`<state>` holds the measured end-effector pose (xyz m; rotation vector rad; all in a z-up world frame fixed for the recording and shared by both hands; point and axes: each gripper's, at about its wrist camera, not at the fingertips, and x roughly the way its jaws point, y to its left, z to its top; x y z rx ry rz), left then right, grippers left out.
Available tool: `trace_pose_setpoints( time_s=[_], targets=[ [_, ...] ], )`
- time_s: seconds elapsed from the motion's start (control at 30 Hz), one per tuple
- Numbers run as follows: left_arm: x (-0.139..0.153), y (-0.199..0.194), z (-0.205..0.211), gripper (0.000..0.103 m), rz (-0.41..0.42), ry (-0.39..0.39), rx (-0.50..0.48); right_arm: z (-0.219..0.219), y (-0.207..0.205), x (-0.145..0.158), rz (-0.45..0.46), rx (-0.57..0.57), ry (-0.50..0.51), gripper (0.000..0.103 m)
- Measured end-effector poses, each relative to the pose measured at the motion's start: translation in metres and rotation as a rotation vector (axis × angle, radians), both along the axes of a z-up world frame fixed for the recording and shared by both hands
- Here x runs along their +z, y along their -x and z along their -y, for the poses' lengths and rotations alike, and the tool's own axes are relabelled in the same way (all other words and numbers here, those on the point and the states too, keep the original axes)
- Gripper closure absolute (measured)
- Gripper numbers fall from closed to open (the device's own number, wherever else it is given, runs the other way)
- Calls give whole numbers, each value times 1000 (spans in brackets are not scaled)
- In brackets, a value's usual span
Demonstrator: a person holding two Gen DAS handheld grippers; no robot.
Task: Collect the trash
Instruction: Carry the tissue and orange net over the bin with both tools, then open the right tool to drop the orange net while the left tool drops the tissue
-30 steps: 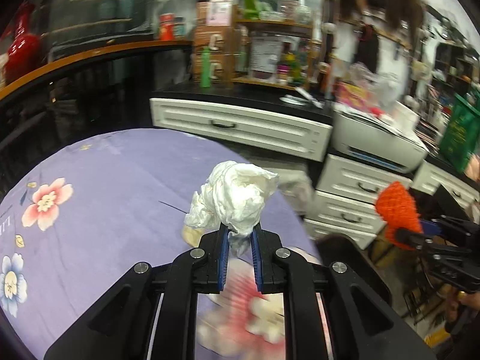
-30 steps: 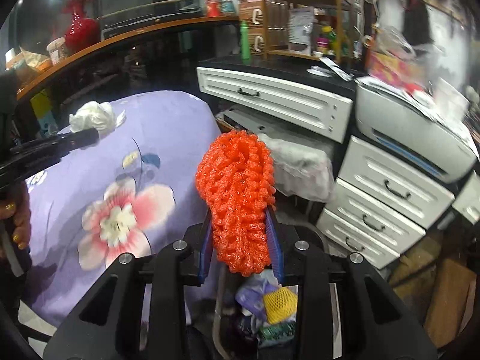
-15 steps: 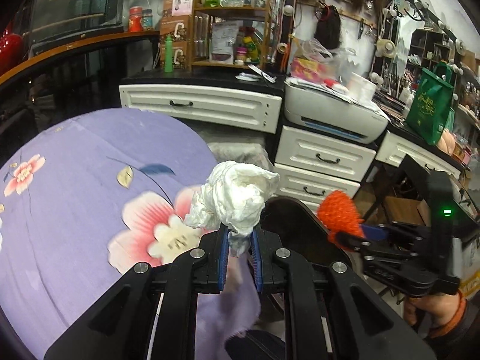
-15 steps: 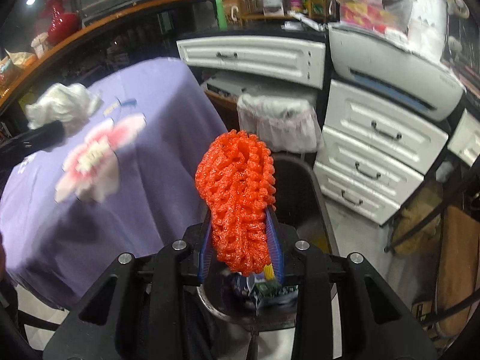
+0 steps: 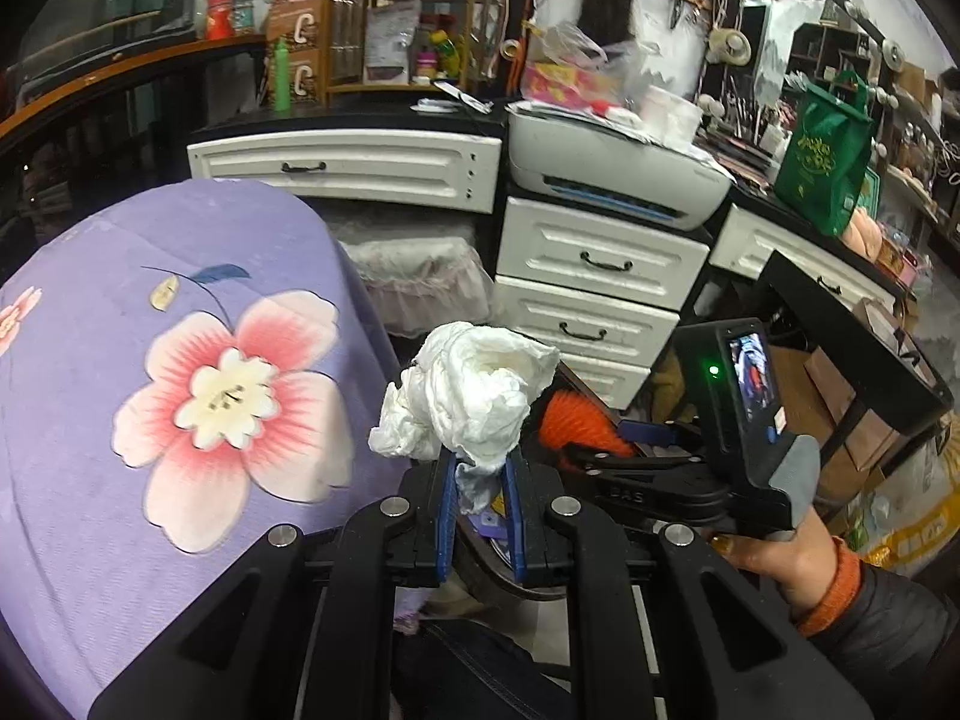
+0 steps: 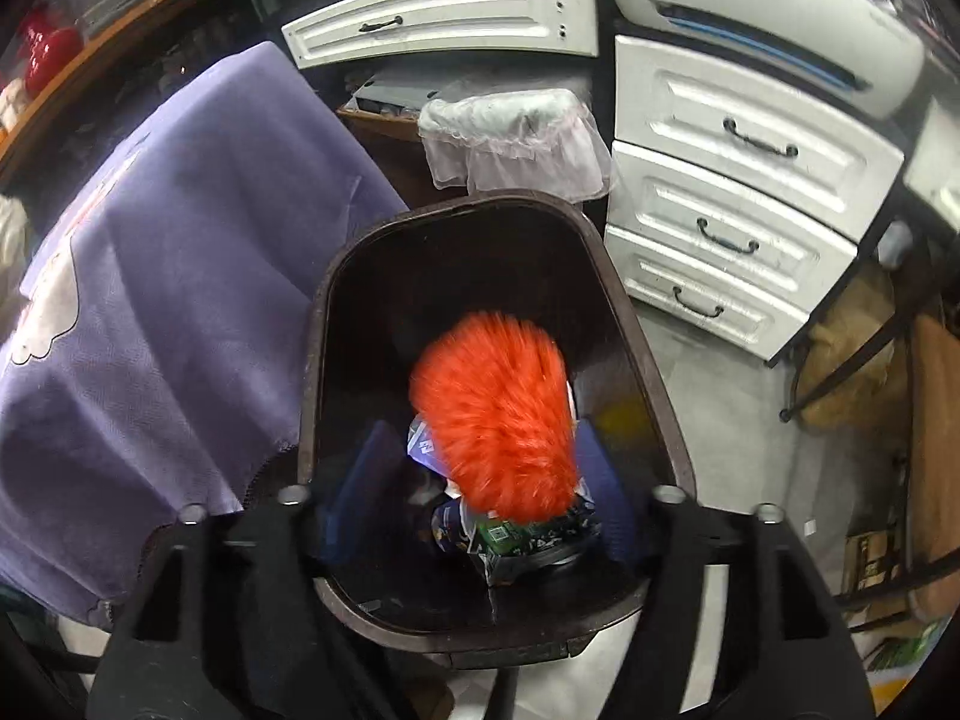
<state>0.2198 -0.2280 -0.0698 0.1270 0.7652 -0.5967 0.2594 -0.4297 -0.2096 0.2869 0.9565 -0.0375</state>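
My left gripper is shut on a crumpled white tissue, held beside the table edge above the bin rim. My right gripper is open, its blue pads wide apart over the dark brown trash bin. The orange foam net is blurred between the open pads, over the bin's mouth. The bin holds wrappers and other trash. In the left wrist view the right gripper and the orange net show just right of the tissue.
A table with a purple flowered cloth stands left of the bin. White drawers and a printer stand behind it. A lace-covered stool is behind the bin. A black frame stands at right.
My right gripper swung down over the bin and opened, letting go of the orange net. My left gripper moved right off the table toward the bin, still holding the tissue.
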Motion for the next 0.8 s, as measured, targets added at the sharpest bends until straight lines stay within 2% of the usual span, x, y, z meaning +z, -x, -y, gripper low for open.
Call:
trace_pose_setpoints(
  time_s=[0.27, 0.37, 0.43, 0.67, 0.8],
  targets=[
    [-16, -1, 12, 89, -34, -20, -11, 12, 10, 7, 19, -38, -47, 35],
    [-22, -2, 20, 89, -38, -34, -27, 17, 18, 25, 64, -61, -26, 33],
    [-27, -5, 27, 89, -53, -42, -41, 19, 25, 36, 87, -80, -5, 25],
    [-49, -23, 53, 89, -91, -85, -69, 30, 47, 73, 164, -137, 126, 25],
    [-62, -34, 69, 89, -110, -120, -78, 42, 58, 81, 178, -170, 113, 24]
  ],
)
